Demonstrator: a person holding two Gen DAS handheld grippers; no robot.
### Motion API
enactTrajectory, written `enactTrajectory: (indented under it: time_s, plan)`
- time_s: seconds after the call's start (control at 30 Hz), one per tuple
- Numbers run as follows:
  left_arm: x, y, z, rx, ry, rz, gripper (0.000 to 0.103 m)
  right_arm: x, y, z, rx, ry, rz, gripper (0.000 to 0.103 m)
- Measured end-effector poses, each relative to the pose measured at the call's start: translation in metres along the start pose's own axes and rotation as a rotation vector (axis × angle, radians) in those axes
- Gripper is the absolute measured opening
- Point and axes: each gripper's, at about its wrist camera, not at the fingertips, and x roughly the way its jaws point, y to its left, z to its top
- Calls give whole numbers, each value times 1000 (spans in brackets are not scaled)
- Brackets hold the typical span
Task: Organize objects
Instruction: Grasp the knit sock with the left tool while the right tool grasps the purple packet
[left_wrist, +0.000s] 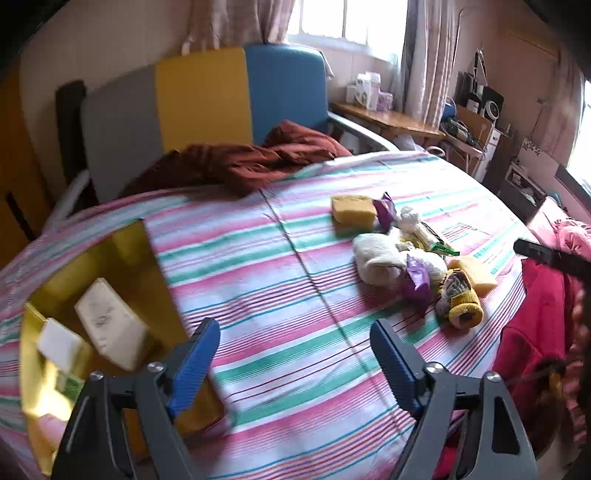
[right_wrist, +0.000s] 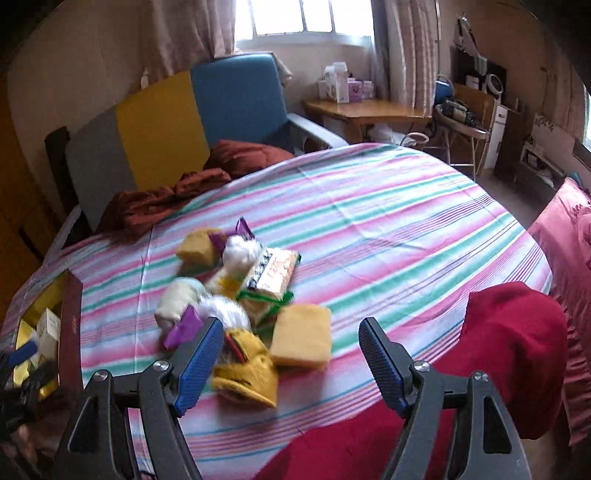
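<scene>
box: gold-lined open box (left_wrist: 122, 258) at far left of the striped sheet (left_wrist: 295, 295), red outer wall showing in right wrist view (right_wrist: 70, 325). a cream carton (left_wrist: 110, 328) and a small white block (left_wrist: 59, 341) lie inside.
left gripper: (left_wrist: 295, 365) fingers spread wide, nothing between them. left finger (left_wrist: 195, 365) sits over the box's right near corner, right finger over bare sheet. cannot tell if it touches the box.
pile: loose objects in a cluster right of the sheet's middle, well apart from the left gripper's fingers.
pile contents: far yellow sponge (left_wrist: 352, 210), purple wrapper (left_wrist: 384, 210), white plush (left_wrist: 376, 258), patterned snack pack (right_wrist: 275, 271), yellow knit sock (left_wrist: 461, 304), near yellow sponge (right_wrist: 301, 336).
right gripper: (right_wrist: 290, 360) fingers spread wide, holding nothing. knit sock and near sponge lie in the gap between the fingers, sock just beside the left finger (right_wrist: 197, 363). blurred, contact not clear.
red cloth: (right_wrist: 509, 332) right near edge of the sheet, just behind the right finger.
background: maroon blanket (left_wrist: 240, 162) at far left against grey/yellow/blue cushions (left_wrist: 199, 99).
</scene>
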Motion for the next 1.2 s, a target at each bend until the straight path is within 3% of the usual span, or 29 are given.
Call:
enactTrajectory:
  time_s: [0.07,0.3,0.77,0.8,0.87,0.9,0.93,1.03,1.2]
  plan:
    - [15,-6,8,-5,24,-22,76,2,1,-5,-29,24,31,77]
    - [65,-24,37,-44,95,-102,74,18,21,-16,-119,108,138,77]
    - [160,-59,85,-143,249,-244,78,33,24,-19,-113,157,216,77]
    - [165,-61,85,-137,258,-238,77,33,23,-19,-105,159,218,77]
    - [178,-59,80,-143,295,-224,62,34,22,-19,-95,165,227,77]
    - [181,-55,76,-170,310,-291,55,35,21,-19,-91,170,232,77]
    - [181,-53,73,-182,313,-314,52,36,21,-19,-89,173,233,77]
    - [164,-45,63,-152,269,-275,51,38,21,-18,-93,184,237,76]
    - [136,-22,37,-183,264,-246,51,40,25,-18,-108,199,219,75]
